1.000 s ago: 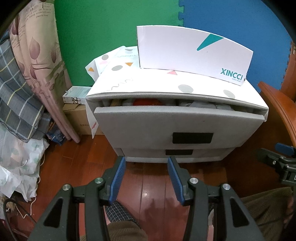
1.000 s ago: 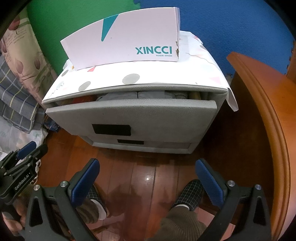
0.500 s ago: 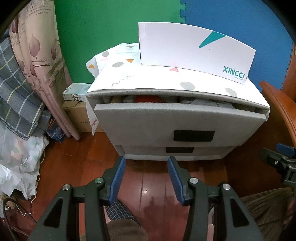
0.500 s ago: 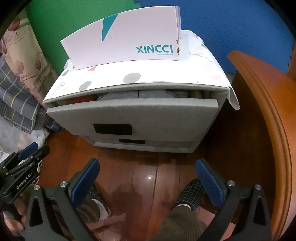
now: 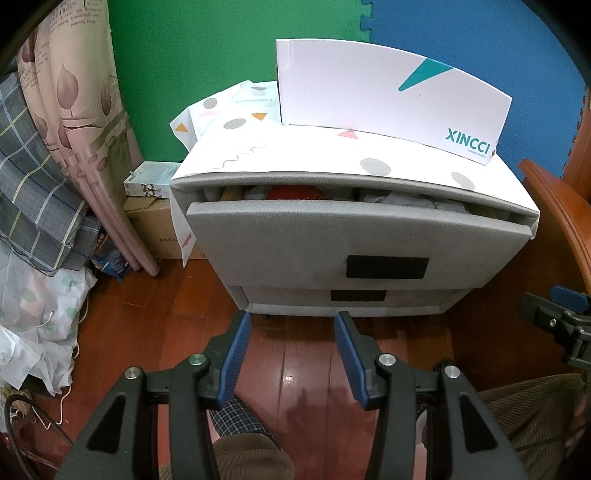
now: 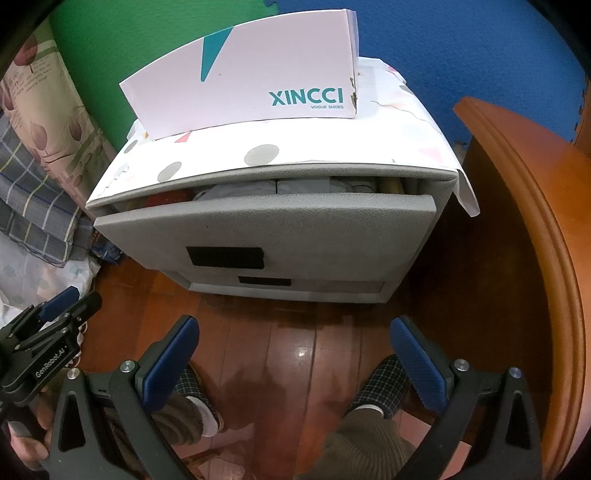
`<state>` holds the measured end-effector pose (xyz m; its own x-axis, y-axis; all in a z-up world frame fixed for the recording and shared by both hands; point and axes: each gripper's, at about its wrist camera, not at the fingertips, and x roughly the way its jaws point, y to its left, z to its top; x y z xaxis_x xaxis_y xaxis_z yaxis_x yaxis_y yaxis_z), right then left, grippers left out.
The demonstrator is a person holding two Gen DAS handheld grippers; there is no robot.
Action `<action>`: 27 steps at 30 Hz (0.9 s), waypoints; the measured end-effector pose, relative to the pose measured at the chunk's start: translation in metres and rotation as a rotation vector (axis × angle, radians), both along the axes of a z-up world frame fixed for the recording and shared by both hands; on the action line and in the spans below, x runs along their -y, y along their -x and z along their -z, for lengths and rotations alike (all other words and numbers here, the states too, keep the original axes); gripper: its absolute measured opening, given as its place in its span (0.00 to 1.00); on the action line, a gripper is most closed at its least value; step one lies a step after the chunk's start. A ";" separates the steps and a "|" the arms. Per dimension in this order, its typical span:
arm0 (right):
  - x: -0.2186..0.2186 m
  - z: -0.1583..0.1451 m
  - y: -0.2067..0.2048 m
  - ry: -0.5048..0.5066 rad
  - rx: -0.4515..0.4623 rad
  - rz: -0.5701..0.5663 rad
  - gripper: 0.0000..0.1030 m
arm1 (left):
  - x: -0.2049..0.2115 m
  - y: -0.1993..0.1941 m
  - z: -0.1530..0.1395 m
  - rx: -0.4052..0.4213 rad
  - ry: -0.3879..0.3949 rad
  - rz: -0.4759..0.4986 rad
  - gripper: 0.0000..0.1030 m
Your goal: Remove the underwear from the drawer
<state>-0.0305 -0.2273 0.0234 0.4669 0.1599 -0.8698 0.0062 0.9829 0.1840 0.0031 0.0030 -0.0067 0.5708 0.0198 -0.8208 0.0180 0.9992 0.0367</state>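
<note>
From your left wrist, your left gripper [image 5: 291,325] hangs over the wood floor [image 5: 306,373], jaws partly apart and empty; the grey top drawer [image 5: 354,240] stands slightly ajar, folded clothes [image 5: 291,192] showing in the gap. From your right wrist, your right gripper [image 6: 293,332] gapes wide, holding nothing; the white shoebox [image 6: 251,74] sits on the cabinet.

Green [image 5: 192,48] and blue foam wall [image 5: 480,33], wood floor [image 5: 295,354], perhaps curtain [image 5: 77,122] left.
</note>
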 end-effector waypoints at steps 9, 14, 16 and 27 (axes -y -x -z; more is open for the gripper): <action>0.000 0.001 0.001 -0.007 0.002 -0.002 0.99 | -0.001 -0.001 0.001 -0.003 0.006 -0.003 0.47; 0.001 0.000 0.001 -0.011 0.001 -0.003 0.99 | -0.002 -0.002 0.000 -0.005 0.015 -0.004 0.47; 0.001 0.001 0.002 -0.013 0.000 -0.004 0.99 | -0.004 -0.003 -0.001 -0.003 0.030 -0.003 0.47; 0.007 0.000 0.002 -0.041 -0.003 -0.001 0.99 | -0.059 -0.040 -0.009 -0.035 0.309 -0.125 0.47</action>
